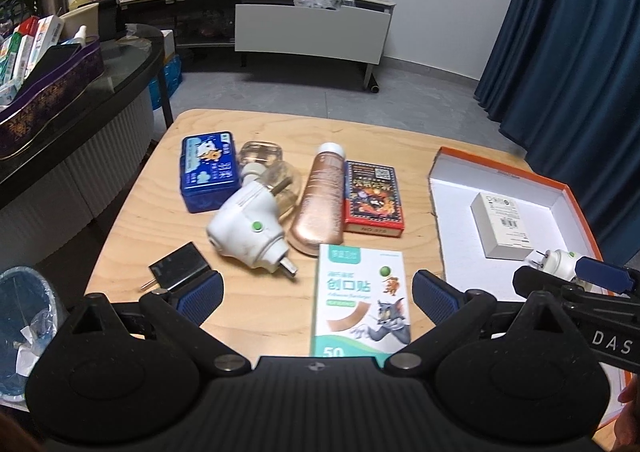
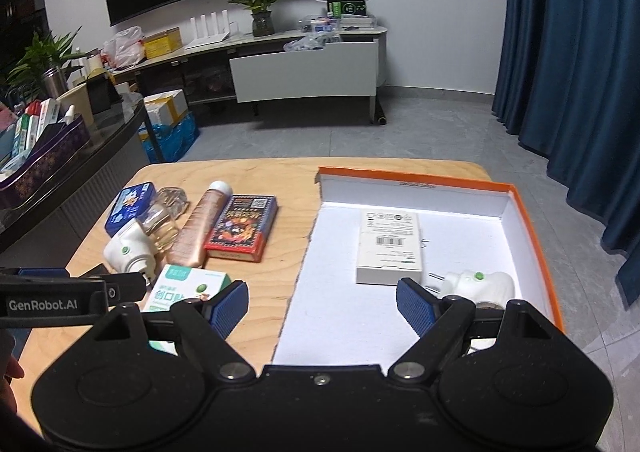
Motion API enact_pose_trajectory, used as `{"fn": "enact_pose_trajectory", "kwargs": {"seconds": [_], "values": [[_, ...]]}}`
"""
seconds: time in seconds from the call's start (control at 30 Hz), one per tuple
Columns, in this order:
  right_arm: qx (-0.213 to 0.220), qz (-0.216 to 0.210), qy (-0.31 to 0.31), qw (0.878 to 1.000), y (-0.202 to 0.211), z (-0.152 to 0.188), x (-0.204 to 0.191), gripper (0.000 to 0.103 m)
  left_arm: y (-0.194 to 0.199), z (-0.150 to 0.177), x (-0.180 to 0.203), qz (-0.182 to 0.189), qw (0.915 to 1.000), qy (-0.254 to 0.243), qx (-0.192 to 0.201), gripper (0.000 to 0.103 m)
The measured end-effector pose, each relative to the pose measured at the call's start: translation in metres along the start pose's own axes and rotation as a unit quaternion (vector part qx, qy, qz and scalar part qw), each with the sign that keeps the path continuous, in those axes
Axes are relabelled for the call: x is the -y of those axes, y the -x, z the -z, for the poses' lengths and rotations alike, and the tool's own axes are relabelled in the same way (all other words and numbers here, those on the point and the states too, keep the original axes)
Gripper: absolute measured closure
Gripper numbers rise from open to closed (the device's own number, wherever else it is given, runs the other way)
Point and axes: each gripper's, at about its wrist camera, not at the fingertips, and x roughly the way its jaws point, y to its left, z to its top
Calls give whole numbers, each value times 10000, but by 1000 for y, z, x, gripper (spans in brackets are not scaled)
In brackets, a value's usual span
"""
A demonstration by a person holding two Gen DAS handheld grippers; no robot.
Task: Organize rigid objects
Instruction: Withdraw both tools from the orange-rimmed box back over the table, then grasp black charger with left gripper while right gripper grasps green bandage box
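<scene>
My left gripper [image 1: 318, 294] hangs open over the wooden table's near edge, above a green-and-white plaster box [image 1: 360, 300] without touching it. Beyond lie a white plug-in device [image 1: 248, 232] with a clear bottle, a blue tin [image 1: 208, 172], a copper tube [image 1: 320, 200] and a red card pack [image 1: 372, 196]. My right gripper [image 2: 322, 306] is open and empty over the near part of the orange-rimmed tray [image 2: 532, 236]. In the tray are a white carton [image 2: 390, 248] and a second white plug-in device [image 2: 476, 284], just past the right finger.
A small black object [image 1: 180, 264] lies by the left finger. A bin with a blue liner [image 1: 24, 316] stands left of the table. A dark counter [image 1: 132, 64] with a purple tin of boxes is at the left. Blue curtains [image 1: 580, 52] hang at the right.
</scene>
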Motion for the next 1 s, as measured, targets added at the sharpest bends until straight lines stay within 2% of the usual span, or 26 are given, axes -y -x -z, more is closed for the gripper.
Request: {"fn": "enact_pose_trajectory", "kwargs": {"seconds": [0.33,0.7,0.87,1.0], "values": [[-76,-213,268,9994,-4,3,-24,7,3,4,-23,-45,9999,157,-1,0],[-255,-333,432,9982,-10,13,-38,7,-9,11,-93,-588,9962,634,-124,0],[-301,-353,448,9979,-13,15,-40,7,-24,16,-107,-596,9977,322,-39,0],[-347,-364,497,9975,-14,16,-42,7,-36,15,-108,-500,9986,-151,21,0]]}}
